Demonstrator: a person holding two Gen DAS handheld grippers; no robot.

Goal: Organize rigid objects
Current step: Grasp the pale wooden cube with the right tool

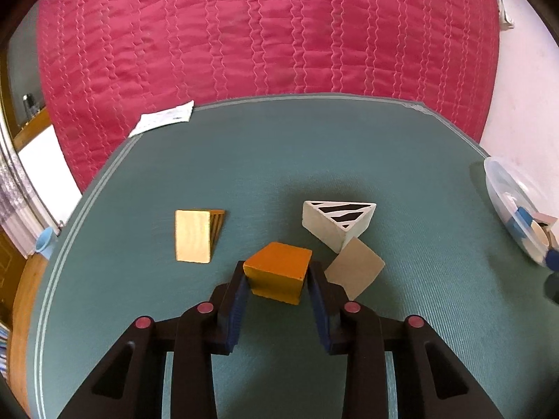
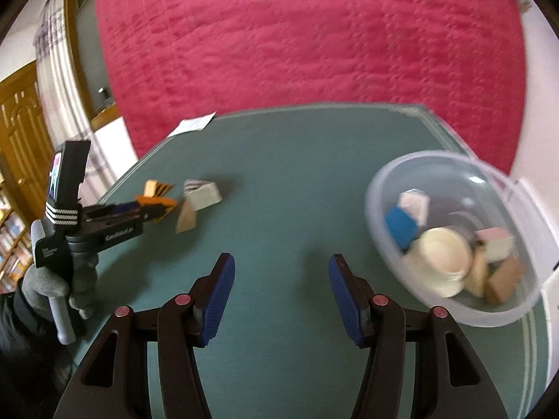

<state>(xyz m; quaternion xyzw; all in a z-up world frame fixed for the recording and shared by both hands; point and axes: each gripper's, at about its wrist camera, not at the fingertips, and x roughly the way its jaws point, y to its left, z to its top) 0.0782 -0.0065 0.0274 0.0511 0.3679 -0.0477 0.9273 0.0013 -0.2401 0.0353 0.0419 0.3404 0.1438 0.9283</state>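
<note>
Blue pads of the left gripper (image 1: 277,276) pinch the orange block (image 1: 279,270) on the bench (image 1: 436,314). At two o'clock the grey block (image 1: 356,267) seems almost touching; lifting may knock it. Right gripper (image 2: 279,272) jaws stand spread, empty; bowl (image 2: 391,181) at two o'clock.

Teal mat (image 1: 314,160) covers the work surface, pale double stripe along its edge. White printed paper slip (image 1: 164,118) lies at the mat's far left corner, partly overhanging. Behind the mat: big crimson quilted cover (image 1: 265,31) with wavy stitch lines, fills most of the background. Pale wall (image 1: 524,80) to the right. Small light-blue cup-like thing (image 1: 44,239) just off the mat's left edge. Left side in the right wrist view: brown panelled wooden door (image 2: 21,139), bookshelf (image 2: 10,244) below it, blurred.
</note>
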